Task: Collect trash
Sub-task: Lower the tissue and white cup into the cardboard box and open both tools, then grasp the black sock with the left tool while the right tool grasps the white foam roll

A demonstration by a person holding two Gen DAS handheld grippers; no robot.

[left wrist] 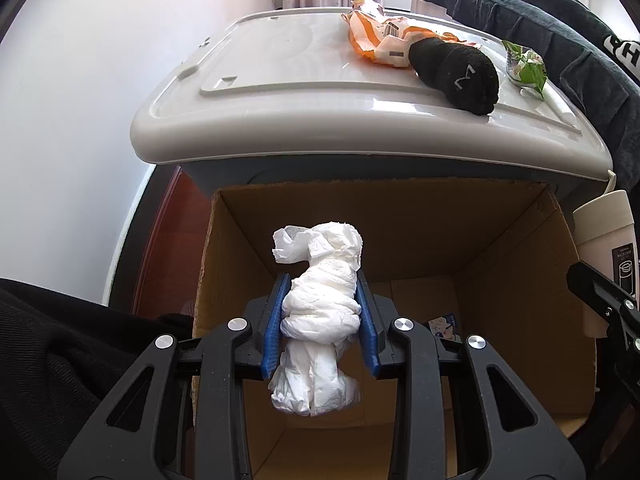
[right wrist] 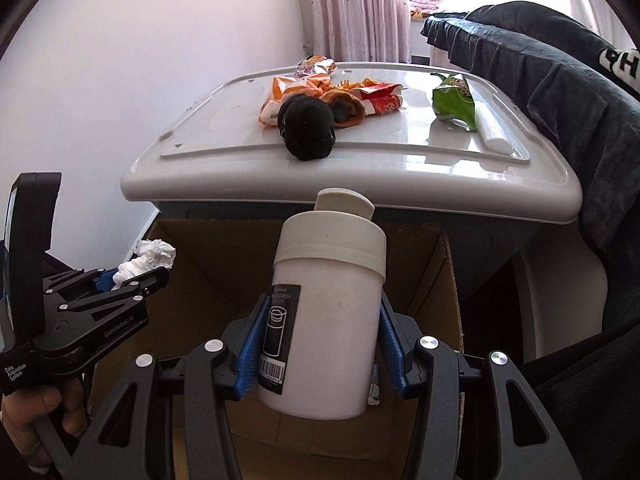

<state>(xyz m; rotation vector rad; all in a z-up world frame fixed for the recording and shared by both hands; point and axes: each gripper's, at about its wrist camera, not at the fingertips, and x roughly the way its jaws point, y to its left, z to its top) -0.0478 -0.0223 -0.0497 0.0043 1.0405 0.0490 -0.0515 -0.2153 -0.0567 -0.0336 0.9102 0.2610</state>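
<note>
On the left, the left gripper point(left wrist: 323, 322) has its jaws clamped on a crumpled tissue wad point(left wrist: 320, 312) above the open cardboard box point(left wrist: 500, 240). On the right, the right gripper point(right wrist: 320, 350) squeezes a white bottle point(right wrist: 326, 320) over it. Best released well inside the walls.

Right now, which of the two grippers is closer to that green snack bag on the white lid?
Right. The right gripper, clamping the white bottle, sits below the green snack bag. The left gripper, holding crumpled tissue, is farther left.

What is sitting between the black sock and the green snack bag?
Only bare glossy white bin lid lies between the rolled black sock and crinkled green snack bag, in the right wrist view.
</note>
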